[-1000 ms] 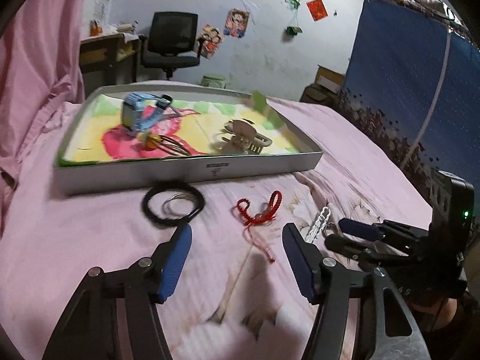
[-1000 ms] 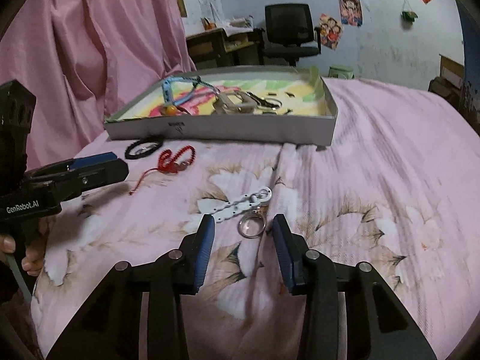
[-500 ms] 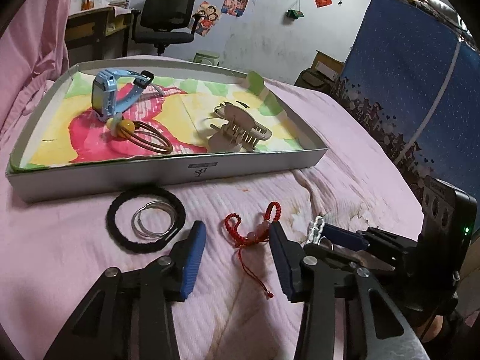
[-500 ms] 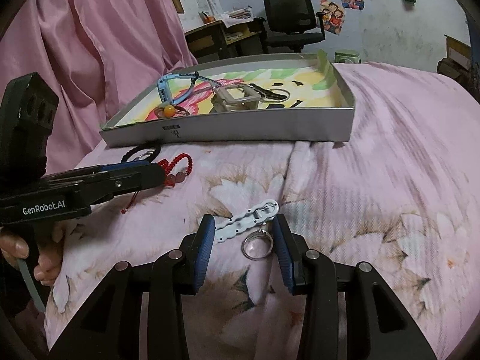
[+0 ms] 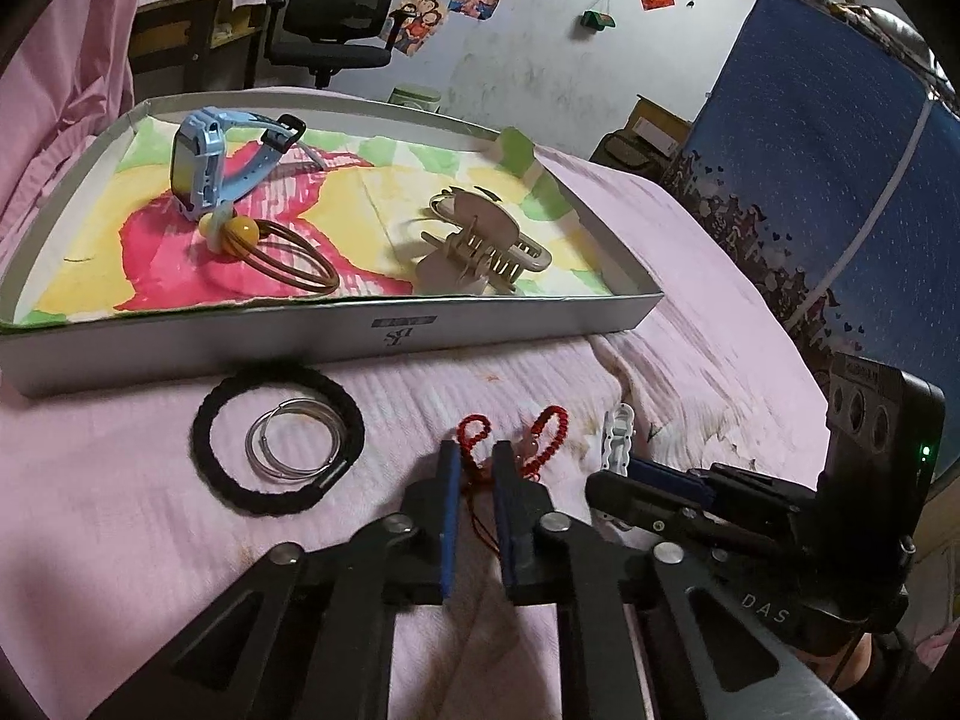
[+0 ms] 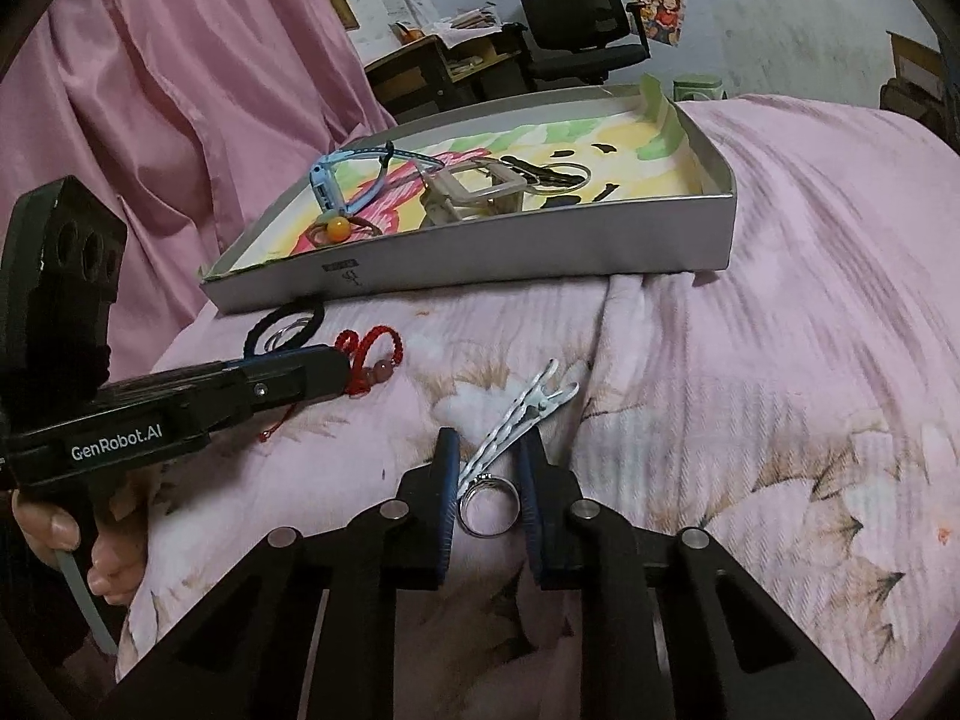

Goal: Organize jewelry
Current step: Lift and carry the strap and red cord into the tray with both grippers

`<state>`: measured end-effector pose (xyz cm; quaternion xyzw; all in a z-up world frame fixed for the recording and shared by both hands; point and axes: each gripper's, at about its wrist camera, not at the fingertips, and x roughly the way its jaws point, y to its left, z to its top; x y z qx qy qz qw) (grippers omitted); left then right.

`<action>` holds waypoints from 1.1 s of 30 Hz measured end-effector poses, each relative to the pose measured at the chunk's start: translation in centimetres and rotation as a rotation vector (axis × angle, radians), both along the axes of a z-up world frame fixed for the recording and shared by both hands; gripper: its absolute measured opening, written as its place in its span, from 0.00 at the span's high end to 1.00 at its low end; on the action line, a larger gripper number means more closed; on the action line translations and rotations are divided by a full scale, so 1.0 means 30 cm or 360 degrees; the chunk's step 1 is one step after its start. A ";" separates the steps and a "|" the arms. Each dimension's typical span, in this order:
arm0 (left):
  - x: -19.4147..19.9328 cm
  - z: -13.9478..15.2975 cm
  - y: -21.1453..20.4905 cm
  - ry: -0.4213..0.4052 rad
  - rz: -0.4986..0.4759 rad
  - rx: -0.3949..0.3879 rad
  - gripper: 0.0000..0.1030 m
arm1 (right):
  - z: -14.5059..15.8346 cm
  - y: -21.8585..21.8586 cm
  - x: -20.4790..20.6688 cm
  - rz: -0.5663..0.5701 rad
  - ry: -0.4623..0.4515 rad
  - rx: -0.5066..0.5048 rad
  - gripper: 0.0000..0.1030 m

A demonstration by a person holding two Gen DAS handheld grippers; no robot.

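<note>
My left gripper is shut on the cord of a red beaded bracelet lying on the pink bedspread; in the right wrist view the bracelet curls out from the left gripper's tip. My right gripper is shut on a white hair clip that has a silver ring at its near end. From the left wrist view the clip sticks out past the right gripper. A shallow grey tray behind holds a blue watch, a beige claw clip and a brown hair tie with a yellow bead.
A black hair tie with thin silver hoops inside it lies in front of the tray, left of the bracelet. A hand holds the left gripper. Pink curtain at left, blue panel at right, office chair and desk behind.
Both grippers moved forward and closed: the left onto the red bracelet's cord, the right onto the white clip, which has swung to point away from the right wrist camera.
</note>
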<state>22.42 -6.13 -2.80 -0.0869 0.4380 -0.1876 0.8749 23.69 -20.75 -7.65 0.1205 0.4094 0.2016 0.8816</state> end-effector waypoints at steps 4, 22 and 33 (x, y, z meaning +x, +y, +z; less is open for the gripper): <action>0.003 -0.006 -0.001 0.0008 -0.0011 -0.0011 0.95 | -0.005 0.004 -0.008 -0.0008 -0.0004 -0.0008 0.85; -0.055 0.030 0.016 -0.0145 -0.0005 -0.0061 0.96 | 0.041 -0.044 -0.063 -0.0033 -0.0169 0.0086 0.96; -0.147 0.117 0.050 -0.0399 0.0125 -0.0033 0.96 | 0.115 -0.035 -0.105 -0.0045 -0.0364 0.0047 0.96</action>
